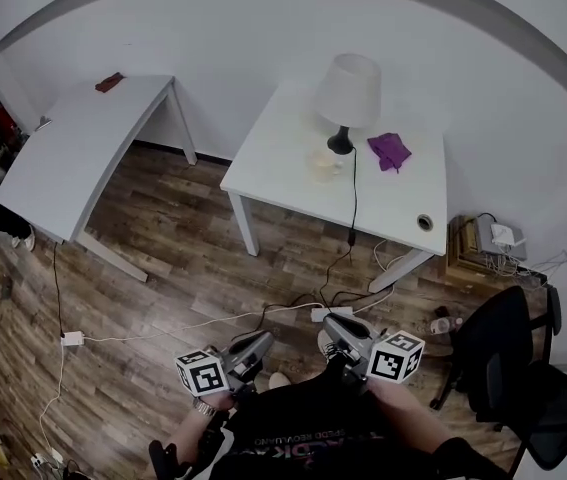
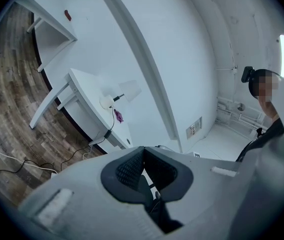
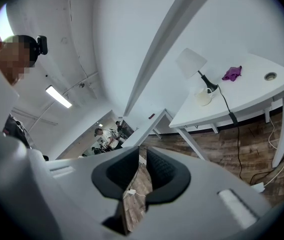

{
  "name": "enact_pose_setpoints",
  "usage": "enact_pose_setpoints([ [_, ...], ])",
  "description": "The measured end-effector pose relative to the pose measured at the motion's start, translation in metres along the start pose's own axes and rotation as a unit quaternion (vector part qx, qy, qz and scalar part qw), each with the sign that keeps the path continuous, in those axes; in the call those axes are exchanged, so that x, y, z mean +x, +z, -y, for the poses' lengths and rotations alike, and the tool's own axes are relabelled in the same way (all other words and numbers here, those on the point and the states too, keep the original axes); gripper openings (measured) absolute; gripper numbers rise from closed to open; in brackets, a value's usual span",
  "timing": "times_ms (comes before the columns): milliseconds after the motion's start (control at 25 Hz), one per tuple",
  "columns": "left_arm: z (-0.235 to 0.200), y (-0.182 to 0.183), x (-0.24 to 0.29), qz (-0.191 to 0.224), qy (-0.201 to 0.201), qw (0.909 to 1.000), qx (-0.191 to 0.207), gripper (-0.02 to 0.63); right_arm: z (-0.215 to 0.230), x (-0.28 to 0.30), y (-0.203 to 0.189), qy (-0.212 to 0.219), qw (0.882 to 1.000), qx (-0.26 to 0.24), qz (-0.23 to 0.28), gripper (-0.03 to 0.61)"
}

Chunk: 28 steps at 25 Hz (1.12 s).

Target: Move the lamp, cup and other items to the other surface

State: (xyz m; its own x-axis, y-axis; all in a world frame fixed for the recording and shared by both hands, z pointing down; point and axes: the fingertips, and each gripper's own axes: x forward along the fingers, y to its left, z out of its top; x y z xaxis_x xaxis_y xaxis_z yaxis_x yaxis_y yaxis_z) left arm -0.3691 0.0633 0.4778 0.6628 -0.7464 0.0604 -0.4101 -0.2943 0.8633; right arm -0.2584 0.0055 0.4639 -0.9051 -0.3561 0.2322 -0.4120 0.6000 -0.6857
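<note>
A white-shaded lamp [image 1: 348, 88] stands on the right-hand white table [image 1: 283, 168], its black cord running over the front edge. Beside its base sit a pale cup [image 1: 323, 164] and a crumpled purple cloth [image 1: 390, 150]. The left gripper view shows the same lamp [image 2: 130, 90], cup [image 2: 105, 102] and cloth [image 2: 117, 116] far off. In the right gripper view the lamp [image 3: 191, 62], cup [image 3: 203, 98] and cloth [image 3: 232, 73] are also distant. My left gripper [image 1: 263, 340] [image 2: 143, 151] is shut and empty. My right gripper [image 1: 331, 323] [image 3: 143, 154] is slightly open, nothing between its pads. Both are held near my body, well short of the table.
A second white table [image 1: 73, 158] stands to the left with a small dark red object [image 1: 109, 82] at its far end. Cables and a power strip [image 1: 331, 313] lie on the wood floor. A black office chair [image 1: 508, 368] is at the right, a crate of gear [image 1: 488, 243] by the wall.
</note>
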Motion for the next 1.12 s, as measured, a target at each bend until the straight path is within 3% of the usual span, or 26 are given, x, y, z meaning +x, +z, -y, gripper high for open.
enact_pose_setpoints([
  [480, -0.015, 0.031, 0.047, 0.051, 0.051, 0.9974, -0.006, -0.003, 0.063, 0.029, 0.074, 0.021, 0.999, -0.02, -0.033, 0.061],
  [1120, -0.029, 0.03, 0.13, 0.089, 0.109, 0.9897, -0.025, -0.003, 0.169, 0.043, 0.136, 0.035, 0.995, -0.038, -0.088, 0.069],
])
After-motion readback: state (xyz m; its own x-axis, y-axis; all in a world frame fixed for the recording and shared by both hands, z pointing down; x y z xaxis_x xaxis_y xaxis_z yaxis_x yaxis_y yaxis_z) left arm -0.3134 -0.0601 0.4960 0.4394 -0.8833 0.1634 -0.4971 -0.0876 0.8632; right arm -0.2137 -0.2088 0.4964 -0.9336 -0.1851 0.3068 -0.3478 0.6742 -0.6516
